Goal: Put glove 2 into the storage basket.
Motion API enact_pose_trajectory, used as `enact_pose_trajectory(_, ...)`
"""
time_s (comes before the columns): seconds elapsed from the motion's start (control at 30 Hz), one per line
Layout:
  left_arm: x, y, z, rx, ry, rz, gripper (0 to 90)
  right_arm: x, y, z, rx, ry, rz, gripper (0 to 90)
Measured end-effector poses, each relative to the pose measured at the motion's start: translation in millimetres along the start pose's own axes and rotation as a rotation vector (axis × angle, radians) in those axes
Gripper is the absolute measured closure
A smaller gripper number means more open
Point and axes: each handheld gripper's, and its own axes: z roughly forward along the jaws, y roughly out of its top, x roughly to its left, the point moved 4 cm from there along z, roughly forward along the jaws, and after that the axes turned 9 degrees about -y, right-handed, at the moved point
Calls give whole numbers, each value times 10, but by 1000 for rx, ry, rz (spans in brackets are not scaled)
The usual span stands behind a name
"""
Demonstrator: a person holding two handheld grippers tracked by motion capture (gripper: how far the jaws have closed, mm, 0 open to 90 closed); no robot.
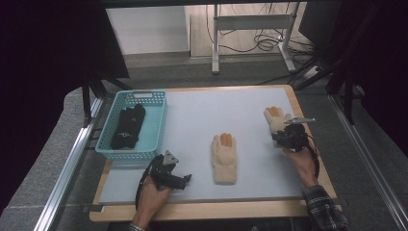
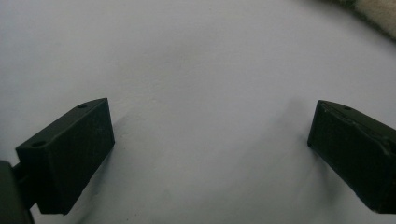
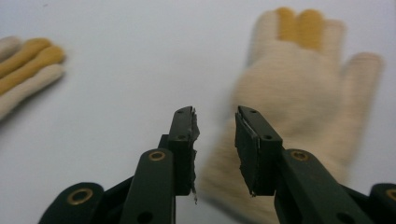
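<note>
Two cream knit gloves with orange fingers lie on the pale mat (image 1: 202, 110). One glove (image 1: 224, 159) is in the middle, the other glove (image 1: 275, 118) at the right. My right gripper (image 1: 280, 135) hovers at the right glove's cuff. In the right gripper view that glove (image 3: 299, 88) lies blurred just beyond the right gripper (image 3: 215, 121), whose jaws stand a narrow gap apart over the cuff without pressing on it. The middle glove (image 3: 28, 60) shows at that view's left. My left gripper (image 1: 186, 179) rests at the front left, and in its own view the left gripper (image 2: 210, 140) is wide open over bare mat.
A turquoise basket (image 1: 159, 120) at the back left holds a dark folded pair of gloves (image 1: 127, 126). A cream edge of the middle glove (image 2: 378, 11) shows at the top right of the left gripper view. Beyond the table stand a metal frame and cables.
</note>
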Motion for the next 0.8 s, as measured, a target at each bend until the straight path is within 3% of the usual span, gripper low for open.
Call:
enact_pose_trajectory(0.2,0,0,1,-1,0,0,7,-259,42,-18,15,-66,7,704)
enact_pose_trajectory(0.4,0,0,0,-1,0,0,8,-514,26,39,45,-112,56,718)
enact_pose_trajectory(0.47,0,0,0,-1,0,0,8,-566,1,75,51,-119,64,689)
enact_pose_trajectory(0.5,0,0,1,-1,0,0,8,-595,-31,117,56,-119,75,633)
enact_pose_trajectory(0.7,0,0,1,-1,0,0,7,-610,-110,219,74,-112,102,588)
enact_pose_trajectory(0.8,0,0,1,-1,0,0,8,-602,-134,244,71,-92,135,639)
